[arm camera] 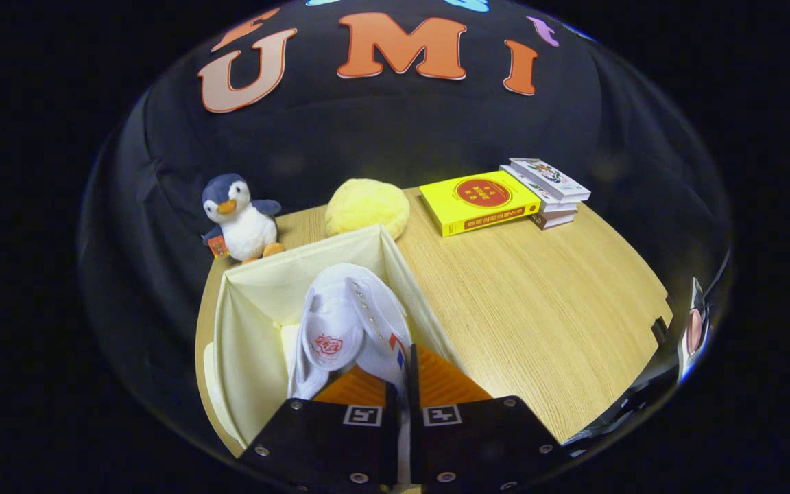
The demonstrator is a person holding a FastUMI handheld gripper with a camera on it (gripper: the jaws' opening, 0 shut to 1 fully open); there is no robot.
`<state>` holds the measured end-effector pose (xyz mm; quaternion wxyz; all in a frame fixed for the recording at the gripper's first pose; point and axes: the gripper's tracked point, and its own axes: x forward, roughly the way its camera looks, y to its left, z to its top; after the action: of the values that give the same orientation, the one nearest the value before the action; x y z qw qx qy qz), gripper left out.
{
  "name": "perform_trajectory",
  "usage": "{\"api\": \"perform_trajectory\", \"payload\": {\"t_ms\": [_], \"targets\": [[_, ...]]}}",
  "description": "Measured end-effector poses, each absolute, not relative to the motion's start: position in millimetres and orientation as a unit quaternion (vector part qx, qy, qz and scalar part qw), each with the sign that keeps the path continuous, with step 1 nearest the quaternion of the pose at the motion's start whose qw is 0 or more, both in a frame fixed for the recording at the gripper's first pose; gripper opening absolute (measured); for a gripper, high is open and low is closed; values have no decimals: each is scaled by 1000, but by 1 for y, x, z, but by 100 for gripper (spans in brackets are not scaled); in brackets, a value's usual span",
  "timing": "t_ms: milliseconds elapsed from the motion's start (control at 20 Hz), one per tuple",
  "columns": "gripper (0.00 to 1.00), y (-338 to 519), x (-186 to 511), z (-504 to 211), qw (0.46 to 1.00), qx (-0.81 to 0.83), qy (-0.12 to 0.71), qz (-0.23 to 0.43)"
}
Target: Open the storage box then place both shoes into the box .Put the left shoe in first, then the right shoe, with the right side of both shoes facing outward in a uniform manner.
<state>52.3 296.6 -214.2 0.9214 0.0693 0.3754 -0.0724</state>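
Booth setting. Wooden table (539, 295): light oak-look top, grain running along its length, front edge curved by the lens. Behind and around the table hangs black cloth (381, 130), draped with soft folds on both sides. Lighting is even from above; the tabletop is bright, the cloth falls off to dark at the margins.

At the far edge of the table: a plush penguin (241, 218) standing upright, a round yellow cushion (367, 208) just beside it, then a yellow book (479, 201) lying flat, touching a small stack of books (549, 192).
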Motion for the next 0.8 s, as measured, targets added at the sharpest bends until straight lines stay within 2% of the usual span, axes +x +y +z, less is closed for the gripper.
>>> {"api": "perform_trajectory", "payload": {"t_ms": [50,200,250,300,550,800], "targets": [[15,297,47,-220,919,66,382,-71],[60,291,33,-211,926,38,372,-59],[63,293,29,-208,926,39,372,-49],[71,295,23,-207,925,41,375,-39],[90,293,15,-186,937,47,346,-6],[95,274,13,-163,949,52,311,13]]}}
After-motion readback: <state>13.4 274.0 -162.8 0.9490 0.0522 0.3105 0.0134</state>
